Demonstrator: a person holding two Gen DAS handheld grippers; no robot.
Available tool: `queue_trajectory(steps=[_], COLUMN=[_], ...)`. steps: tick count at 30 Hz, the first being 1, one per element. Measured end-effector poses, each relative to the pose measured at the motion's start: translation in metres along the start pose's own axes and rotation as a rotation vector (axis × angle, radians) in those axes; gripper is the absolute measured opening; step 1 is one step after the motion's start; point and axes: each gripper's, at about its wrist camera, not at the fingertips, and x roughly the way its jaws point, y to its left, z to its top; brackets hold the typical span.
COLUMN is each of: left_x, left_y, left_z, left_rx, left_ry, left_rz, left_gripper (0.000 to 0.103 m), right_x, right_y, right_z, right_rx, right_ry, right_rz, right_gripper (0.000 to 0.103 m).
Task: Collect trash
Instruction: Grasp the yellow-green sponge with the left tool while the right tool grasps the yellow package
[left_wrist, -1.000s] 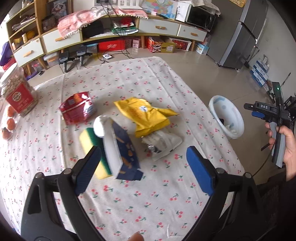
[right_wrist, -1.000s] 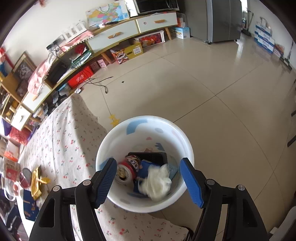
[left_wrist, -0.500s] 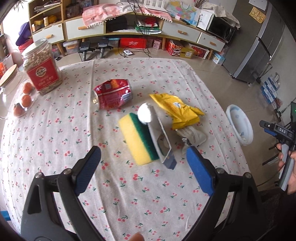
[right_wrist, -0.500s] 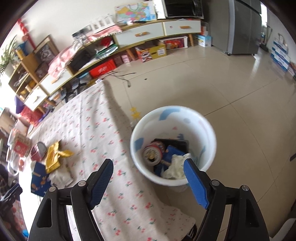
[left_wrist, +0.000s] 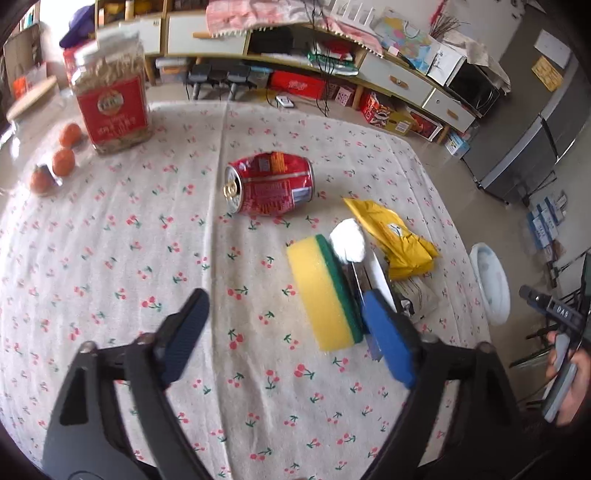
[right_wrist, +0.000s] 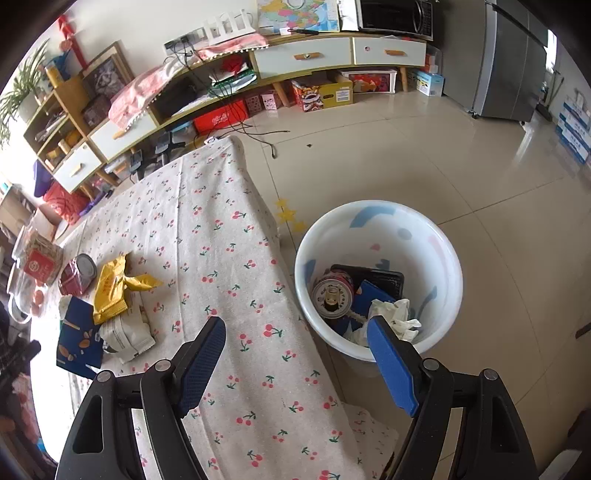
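Note:
On the cherry-print tablecloth (left_wrist: 147, 229) lie a crushed red can (left_wrist: 271, 184), a yellow snack bag (left_wrist: 395, 232), a grey-white wrapper (left_wrist: 417, 297) and a dark blue snack box (right_wrist: 79, 338). My left gripper (left_wrist: 291, 332) is open and empty, above the cloth near a yellow-green sponge (left_wrist: 321, 291). My right gripper (right_wrist: 295, 362) is open and empty, over the table edge beside the white trash bin (right_wrist: 424, 232), which holds a can (right_wrist: 332, 295), a tissue (right_wrist: 393, 314) and dark packets.
A big jar with a red label (left_wrist: 110, 99) and oranges (left_wrist: 62, 160) stand at the table's far left. A white ball-like object (left_wrist: 347, 242) lies by the sponge. Shelves and drawers line the far wall; a fridge (right_wrist: 513, 62) stands at the right.
The left view has swung left across the table, so the red can now sits near centre. The right gripper has pulled back from over the bin toward the table edge.

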Motion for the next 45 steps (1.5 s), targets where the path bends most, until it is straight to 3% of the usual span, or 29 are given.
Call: queue_trajectory(steps=[6, 11, 13, 17, 20, 33, 41, 45], left_x=[0.023, 0.035, 0.042, 0.037, 0.021, -0.044, -0.046, -0.046], left_y=[-0.001, -0.005, -0.004, 0.003, 0.01, 0.04, 0.042, 0.047], left_z=[0.001, -0.002, -0.005, -0.007, -0.009, -0.018, -0.022, -0.023], left_rx=[-0.048, -0.043, -0.042, -0.075, -0.068, -0.024, 0.015, 0.002], left_ry=[0.064, 0.103, 0.127, 0.118, 0.085, -0.094, -0.107, -0.102], left_rz=[-0.079, -0.101, -0.099, -0.115, -0.087, 0.035, 0.061, 0.051], left_gripper=[0.051, 0.048, 0.04, 0.035, 0.032, 0.031, 0.031, 0.031], right_x=[0.003, 0.003, 0.002, 0.001, 0.002, 0.017, 0.044, 0.056], right_y=[0.006, 0.008, 0.009, 0.019, 0.03, 0.116, 0.166, 0.198], right_z=[0.0, 0.0, -0.001, -0.001, 0.0, 0.002, 0.005, 0.014], right_rx=[-0.017, -0.022, -0.025, -0.059, -0.088, -0.209, -0.253, -0.326], right_ry=[0.007, 0.008, 0.003, -0.006, -0.001, 0.017, 0.064, 0.045], right_rz=[-0.003, -0.004, -0.003, -0.002, 0.004, 0.086, 0.146, 0.155], right_gripper=[0.08, 0.08, 0.08, 0.08, 0.08, 0.08, 0.08, 0.08])
